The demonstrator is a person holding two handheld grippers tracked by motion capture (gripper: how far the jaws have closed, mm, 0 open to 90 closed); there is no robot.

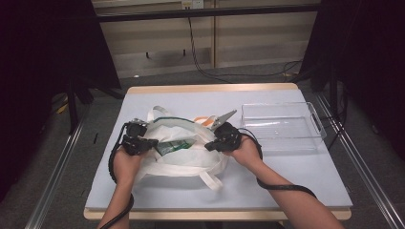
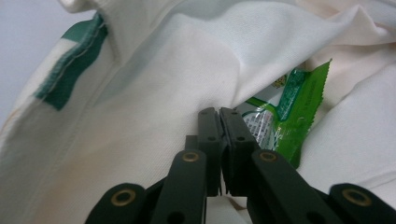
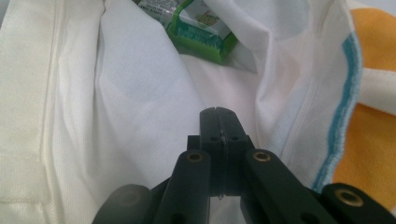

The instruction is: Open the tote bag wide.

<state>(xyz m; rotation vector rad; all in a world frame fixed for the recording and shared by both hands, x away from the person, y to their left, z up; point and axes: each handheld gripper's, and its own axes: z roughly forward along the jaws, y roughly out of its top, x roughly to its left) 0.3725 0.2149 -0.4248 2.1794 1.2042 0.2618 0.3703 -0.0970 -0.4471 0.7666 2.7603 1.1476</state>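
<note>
Green packet (image 2: 285, 114) lies just beyond left gripper (image 2: 219, 112), perhaps touching

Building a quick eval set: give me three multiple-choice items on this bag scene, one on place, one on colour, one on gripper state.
1. Where is the clear tray?
A. right of the cloth bag
B. left of the bag
C. inside the bag

2. What colour is the packet in the bag's mouth?
A. red
B. green
C. blue

3. How do the jaws of the left gripper and right gripper stand?
A. both wide open
B. one open, one shut
C. both shut

Key: 1 A, the tray sits at the table's right side; 2 B, green wrapper shows in both gripper views; 3 C, each pair of jaws meets.
</note>
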